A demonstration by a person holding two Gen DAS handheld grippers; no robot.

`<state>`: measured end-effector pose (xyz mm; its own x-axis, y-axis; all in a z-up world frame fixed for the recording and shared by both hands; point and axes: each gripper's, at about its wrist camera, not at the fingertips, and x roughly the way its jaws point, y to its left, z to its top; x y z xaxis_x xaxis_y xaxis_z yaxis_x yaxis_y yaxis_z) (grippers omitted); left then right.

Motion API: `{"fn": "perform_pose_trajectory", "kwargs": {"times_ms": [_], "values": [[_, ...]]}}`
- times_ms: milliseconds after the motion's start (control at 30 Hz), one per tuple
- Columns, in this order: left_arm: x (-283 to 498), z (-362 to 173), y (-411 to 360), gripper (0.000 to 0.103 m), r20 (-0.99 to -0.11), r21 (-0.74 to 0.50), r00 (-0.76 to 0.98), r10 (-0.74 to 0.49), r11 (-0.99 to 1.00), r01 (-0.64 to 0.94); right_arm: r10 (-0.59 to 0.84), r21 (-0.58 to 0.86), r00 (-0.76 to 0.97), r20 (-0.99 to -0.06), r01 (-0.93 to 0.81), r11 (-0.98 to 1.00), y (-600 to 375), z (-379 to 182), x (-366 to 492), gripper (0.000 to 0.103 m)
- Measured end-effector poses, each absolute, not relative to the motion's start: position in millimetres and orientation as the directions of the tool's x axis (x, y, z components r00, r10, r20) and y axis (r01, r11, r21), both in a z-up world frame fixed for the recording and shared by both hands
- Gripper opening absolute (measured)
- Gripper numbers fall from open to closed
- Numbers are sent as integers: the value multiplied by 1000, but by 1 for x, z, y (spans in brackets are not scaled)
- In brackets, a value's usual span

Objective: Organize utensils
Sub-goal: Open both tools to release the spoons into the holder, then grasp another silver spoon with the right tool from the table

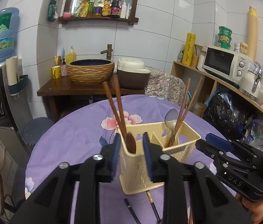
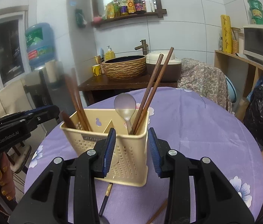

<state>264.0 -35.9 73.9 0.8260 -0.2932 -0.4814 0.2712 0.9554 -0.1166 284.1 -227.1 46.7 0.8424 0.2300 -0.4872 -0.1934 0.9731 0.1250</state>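
A cream utensil holder (image 1: 180, 149) (image 2: 127, 153) stands on the purple floral tablecloth (image 1: 75, 140). Its left compartment holds a dark wooden spoon (image 1: 130, 145) (image 2: 66, 119) and brown chopsticks (image 1: 116, 100). The right compartment holds a pale spoon (image 2: 124, 102) and a second pair of chopsticks (image 2: 155, 85). My left gripper (image 1: 131, 134) is open, its pads either side of the wooden spoon's top and not pressing it. My right gripper (image 2: 131, 129) is open before the holder's right end with nothing in it. A dark chopstick (image 2: 106, 196) and a brown one (image 2: 157, 212) lie on the cloth in front.
Behind the round table stand a wooden sink stand with a woven basin (image 1: 90, 71) and a rice cooker (image 1: 133, 74). A shelf with a microwave (image 1: 222, 63) and a black bag (image 1: 224, 112) are on the right. A hand (image 2: 0, 177) grips the left tool.
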Motion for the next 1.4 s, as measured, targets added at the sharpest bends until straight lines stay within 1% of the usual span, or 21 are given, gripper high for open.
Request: {"fn": "perform_pose_trajectory", "kwargs": {"times_ms": [33,67,100,167,200,300,367,400,467,533,633,833,1033,1133,1167,1200,1267,1400], "values": [[258,72,-32,41,-480,-122,827,-292,956,267,240,132,838,-490,-201,971,-228,45,279,43],[253,70,-29,53,-478,-126,829,-290,957,263,255,142,830,-496,-212,967,-229,42,274,48],[242,64,-26,63,-475,-124,836,-275,962,245,269,150,820,-506,-223,963,-230,39,268,53],[230,55,-23,70,-477,-107,840,-258,966,236,292,155,794,-532,-248,956,-227,27,256,58],[223,46,-22,72,-491,-87,833,-254,966,244,304,154,777,-552,-263,952,-224,20,251,58],[207,13,-17,74,-562,-54,796,-223,971,233,356,167,697,-623,-326,930,-212,-9,234,58],[201,-5,-8,74,-603,-86,765,-226,972,220,428,203,618,-659,-402,893,-202,-31,224,58],[199,-10,-4,74,-616,-105,752,-235,971,216,441,201,593,-674,-427,882,-198,-38,221,58],[194,-22,4,74,-638,-145,728,-252,967,208,423,152,565,-709,-463,873,-187,-53,215,58],[189,-30,11,74,-647,-170,717,-258,966,195,412,124,535,-738,-492,862,-180,-64,213,58],[183,-36,13,74,-655,-177,711,-258,966,188,415,122,491,-766,-523,844,-174,-77,216,58],[176,-43,19,75,-661,-194,702,-263,965,179,369,76,475,-799,-529,845,-170,-87,231,58],[175,-48,21,75,-671,-193,693,-263,965,179,367,66,457,-810,-550,833,-165,-92,239,58],[176,-49,23,75,-675,-204,687,-270,963,178,320,0,478,-818,-557,831,-156,-92,239,54],[176,-50,23,75,-676,-205,686,-270,963,177,314,-14,483,-817,-562,827,-154,-92,237,50],[177,-50,21,75,-677,-205,685,-270,963,176,323,-5,478,-817,-566,825,-154,-91,236,43],[178,-52,20,75,-683,-203,680,-268,963,175,318,-6,480,-818,-560,829,-153,-91,235,38],[181,-53,16,75,-692,-208,667,-276,961,182,325,6,481,-814,-553,833,-154,-91,235,38]]}}
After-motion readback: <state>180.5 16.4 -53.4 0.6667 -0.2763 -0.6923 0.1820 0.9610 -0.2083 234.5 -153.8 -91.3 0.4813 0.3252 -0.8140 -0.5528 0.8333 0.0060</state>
